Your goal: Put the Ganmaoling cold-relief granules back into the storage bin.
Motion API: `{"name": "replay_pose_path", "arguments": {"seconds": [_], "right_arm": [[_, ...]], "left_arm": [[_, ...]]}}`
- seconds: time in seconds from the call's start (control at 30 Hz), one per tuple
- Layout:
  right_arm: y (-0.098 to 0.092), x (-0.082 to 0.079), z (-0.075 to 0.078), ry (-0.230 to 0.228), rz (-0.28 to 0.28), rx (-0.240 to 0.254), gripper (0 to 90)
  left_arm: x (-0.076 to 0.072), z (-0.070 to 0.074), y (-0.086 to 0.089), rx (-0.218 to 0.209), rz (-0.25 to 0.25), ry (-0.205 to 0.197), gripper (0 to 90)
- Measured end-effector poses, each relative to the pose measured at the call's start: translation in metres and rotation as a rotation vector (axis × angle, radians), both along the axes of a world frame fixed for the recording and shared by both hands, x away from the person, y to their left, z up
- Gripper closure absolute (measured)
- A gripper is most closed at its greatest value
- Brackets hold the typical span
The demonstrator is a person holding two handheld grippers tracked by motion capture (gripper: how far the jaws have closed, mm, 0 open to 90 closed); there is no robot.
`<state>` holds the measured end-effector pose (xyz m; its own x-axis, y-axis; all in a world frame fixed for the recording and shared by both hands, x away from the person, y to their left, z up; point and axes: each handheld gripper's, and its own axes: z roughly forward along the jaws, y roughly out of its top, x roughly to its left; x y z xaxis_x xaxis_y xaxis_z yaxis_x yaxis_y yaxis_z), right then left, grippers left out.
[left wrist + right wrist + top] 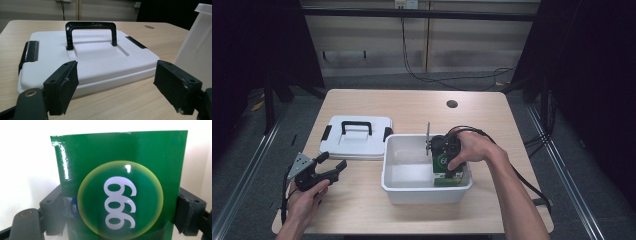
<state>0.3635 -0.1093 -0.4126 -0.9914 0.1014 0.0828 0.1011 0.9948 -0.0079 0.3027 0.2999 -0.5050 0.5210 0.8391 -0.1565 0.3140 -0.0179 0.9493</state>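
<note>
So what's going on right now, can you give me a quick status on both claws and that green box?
Right claw shut on green box, inside white bin. Left claw open, empty, facing white lid. Nothing in the way.

A white plastic lid [87,58] with a black handle [91,30] lies flat on the light wooden bench [377,102], just ahead of the left claw [332,165]. A white plastic tub [399,187] stands around the right claw [120,202].
</note>
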Motion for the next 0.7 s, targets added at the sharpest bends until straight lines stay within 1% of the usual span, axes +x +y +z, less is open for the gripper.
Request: {"name": "replay_pose_path", "arguments": {"seconds": [0.03, 0.07, 0.13, 0.17, 0.3, 0.43, 0.47, 0.5, 0.53, 0.57, 0.6, 0.63, 0.7], "right_arm": [[0.0005, -0.0003, -0.0017, -0.002, 0.004, 0.005, 15.1], [0.0012, -0.0001, -0.0019, 0.003, 0.008, -0.005, 15.0], [0.0019, -0.0007, -0.003, -0.002, 0.012, -0.009, 14.9], [0.0022, -0.0005, -0.0035, 0.008, 0.012, -0.008, 14.8], [0.0017, 0.0002, -0.0033, 0.01, 0.002, -0.008, 14.7], [0.0007, 0.0009, -0.0038, 0.001, -0.001, -0.015, 14.3], [0.0006, 0.0008, -0.004, -0.005, 0.002, -0.013, 14.2], [-0.0001, 0.0005, -0.0055, -0.001, -0.005, 0.006, 14.2], [0.0002, 0.0009, -0.0041, -0.006, 0.0, -0.014, 14.2], [-0.0002, 0.0004, -0.0043, -0.009, -0.002, -0.009, 13.9], [-0.0006, 0.0004, -0.0046, -0.001, -0.008, -0.007, 13.9], [-0.001, 0.0006, -0.0049, -0.002, -0.012, -0.011, 13.9], [-0.0016, 0.0005, -0.0057, 0.0, -0.011, -0.009, 13.6]], "left_arm": [[0.0, 0.0, -0.0001, 0.0, 0.0, 0.0, 19.1], [-0.0001, 0.0, 0.0, 0.001, -0.001, 0.0, 19.1], [0.0, -0.0001, -0.0002, -0.001, 0.003, -0.001, 19.2], [0.0, 0.0, 0.0001, -0.001, 0.001, 0.001, 19.2], [0.0002, 0.0, 0.0004, 0.0, 0.0, 0.001, 19.2], [0.0, 0.0, 0.0003, 0.0, 0.0, 0.0, 19.2], [0.0, -0.0001, 0.0, -0.001, 0.004, -0.001, 19.2], [0.0, 0.0, 0.0002, 0.001, 0.001, 0.0, 19.2], [0.0, 0.0, 0.0003, 0.001, 0.001, 0.0, 19.2], [0.0, -0.0001, 0.0, 0.0, 0.004, -0.002, 19.1], [-0.0001, -0.0001, -0.0001, -0.001, 0.004, -0.002, 19.2], [-0.0001, -0.0001, -0.0002, -0.001, 0.005, -0.002, 19.2], [0.0, 0.0, 0.0, -0.001, 0.005, -0.001, 19.2]]}}
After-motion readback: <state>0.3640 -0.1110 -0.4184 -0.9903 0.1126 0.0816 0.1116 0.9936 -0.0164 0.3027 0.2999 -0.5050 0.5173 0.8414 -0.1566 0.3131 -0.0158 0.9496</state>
